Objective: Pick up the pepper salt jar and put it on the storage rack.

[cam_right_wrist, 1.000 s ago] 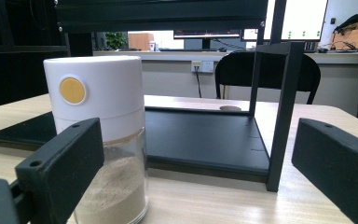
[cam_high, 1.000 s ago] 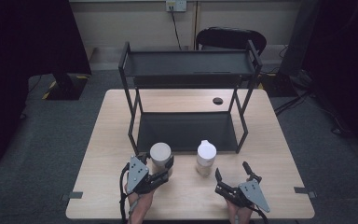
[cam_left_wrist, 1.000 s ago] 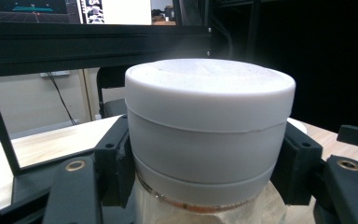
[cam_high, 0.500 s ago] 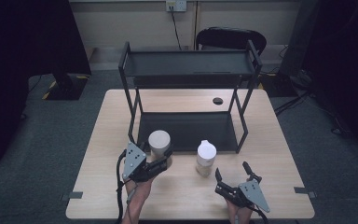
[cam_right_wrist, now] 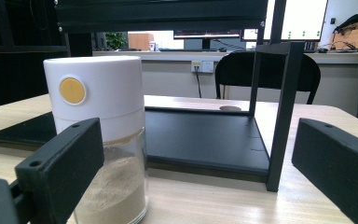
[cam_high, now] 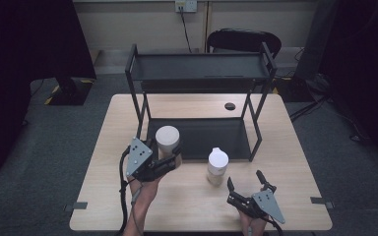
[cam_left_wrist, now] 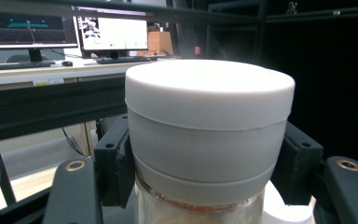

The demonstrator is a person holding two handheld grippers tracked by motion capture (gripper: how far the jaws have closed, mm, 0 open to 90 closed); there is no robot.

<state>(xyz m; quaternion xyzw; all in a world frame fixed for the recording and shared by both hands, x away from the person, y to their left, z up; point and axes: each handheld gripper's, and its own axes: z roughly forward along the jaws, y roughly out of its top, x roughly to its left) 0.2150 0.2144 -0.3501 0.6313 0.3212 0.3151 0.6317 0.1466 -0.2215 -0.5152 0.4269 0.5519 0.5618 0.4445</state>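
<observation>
Left tongs [cam_high: 170,162] clamped on a white-lidded jar [cam_high: 168,141], jaws pressed against both sides just below the lid; jar held upright, off the bench [cam_high: 103,196], in front of the lower tray of a black two-tier rack [cam_high: 202,137]. In the left gripper view, same jar [cam_left_wrist: 209,135] close up between the two black jaws, metal band visible under the white lid. Right tongs [cam_high: 246,184] resting low on the bench, jaws spread wide with nothing between them. Just ahead of the right tongs and slightly to their left, a second jar [cam_high: 217,166] standing upright on the bench: white cap with a yellow dot, clear body part filled with tan powder [cam_right_wrist: 114,196]. Rack's front post [cam_right_wrist: 282,116] ahead, between the right jaws.
</observation>
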